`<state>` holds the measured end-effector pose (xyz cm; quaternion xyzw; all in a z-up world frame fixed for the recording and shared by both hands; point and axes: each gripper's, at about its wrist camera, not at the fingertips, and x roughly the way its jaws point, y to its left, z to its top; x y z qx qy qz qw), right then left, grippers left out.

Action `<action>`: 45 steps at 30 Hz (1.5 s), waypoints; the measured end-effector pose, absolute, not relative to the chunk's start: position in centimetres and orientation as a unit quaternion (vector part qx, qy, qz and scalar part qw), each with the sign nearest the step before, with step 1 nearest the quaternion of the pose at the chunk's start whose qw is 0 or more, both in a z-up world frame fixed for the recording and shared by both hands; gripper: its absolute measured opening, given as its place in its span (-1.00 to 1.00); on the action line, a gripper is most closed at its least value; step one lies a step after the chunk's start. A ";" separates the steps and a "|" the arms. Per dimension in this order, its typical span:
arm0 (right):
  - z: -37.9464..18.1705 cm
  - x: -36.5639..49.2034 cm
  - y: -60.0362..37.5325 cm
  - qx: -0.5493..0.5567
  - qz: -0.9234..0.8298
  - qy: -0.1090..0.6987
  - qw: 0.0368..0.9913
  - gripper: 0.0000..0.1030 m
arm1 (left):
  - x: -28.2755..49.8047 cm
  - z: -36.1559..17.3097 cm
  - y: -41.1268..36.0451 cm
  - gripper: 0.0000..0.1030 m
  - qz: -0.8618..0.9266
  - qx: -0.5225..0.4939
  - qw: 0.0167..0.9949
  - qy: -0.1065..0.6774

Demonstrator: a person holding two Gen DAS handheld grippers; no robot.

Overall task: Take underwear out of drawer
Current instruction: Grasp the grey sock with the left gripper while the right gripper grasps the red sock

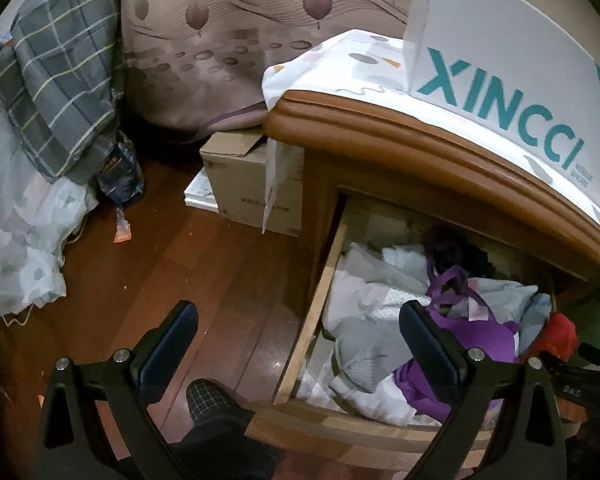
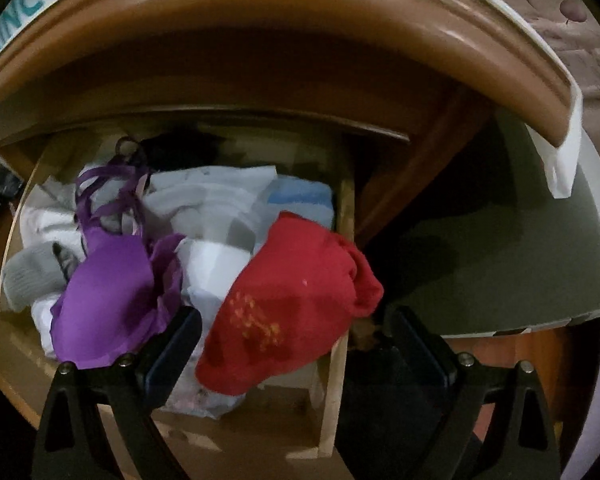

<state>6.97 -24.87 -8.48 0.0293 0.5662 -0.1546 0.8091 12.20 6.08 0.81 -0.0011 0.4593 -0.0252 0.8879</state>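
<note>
The wooden drawer (image 2: 342,216) stands pulled out and full of crumpled clothes. Red underwear (image 2: 284,300) with a yellow print lies at its right side, draped over the side wall. My right gripper (image 2: 294,314) hovers open just above it, one finger on either side and no pad touching. A purple bra (image 2: 112,292) lies left of it among white and grey garments (image 2: 216,200). My left gripper (image 1: 296,310) is open and empty, straddling the drawer's left wall (image 1: 320,300). From there the purple bra (image 1: 476,332) and red underwear (image 1: 562,334) show to the right.
The brown cabinet top (image 1: 420,140) overhangs the drawer and carries a white XINCCI box (image 1: 520,80). A cardboard box (image 1: 244,184) stands on the wooden floor (image 1: 160,260) to the left. A bed with a plaid blanket (image 1: 60,80) lies beyond. A person's checked slipper (image 1: 208,400) is below.
</note>
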 end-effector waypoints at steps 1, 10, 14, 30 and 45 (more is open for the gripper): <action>-8.7 7.3 -24.7 0.021 -0.158 0.571 0.805 0.90 | 12.3 0.7 6.2 0.94 -0.024 -0.001 0.887 0.461; -10.6 9.6 -24.4 -0.016 -0.151 0.600 0.785 0.71 | 13.0 0.0 7.2 0.90 -0.018 -0.024 0.882 0.471; -11.4 9.9 -24.3 -0.017 -0.140 0.609 0.780 0.46 | 13.2 -0.6 7.0 0.91 -0.029 -0.021 0.874 0.484; -8.7 5.0 -24.4 -0.017 -0.097 0.521 0.848 -0.07 | 13.6 -2.2 4.9 0.92 -0.097 -0.029 0.846 0.523; -4.8 2.6 -27.5 0.093 -0.066 0.474 0.873 -0.07 | 14.9 -6.0 -1.0 0.93 -0.145 0.063 0.787 0.596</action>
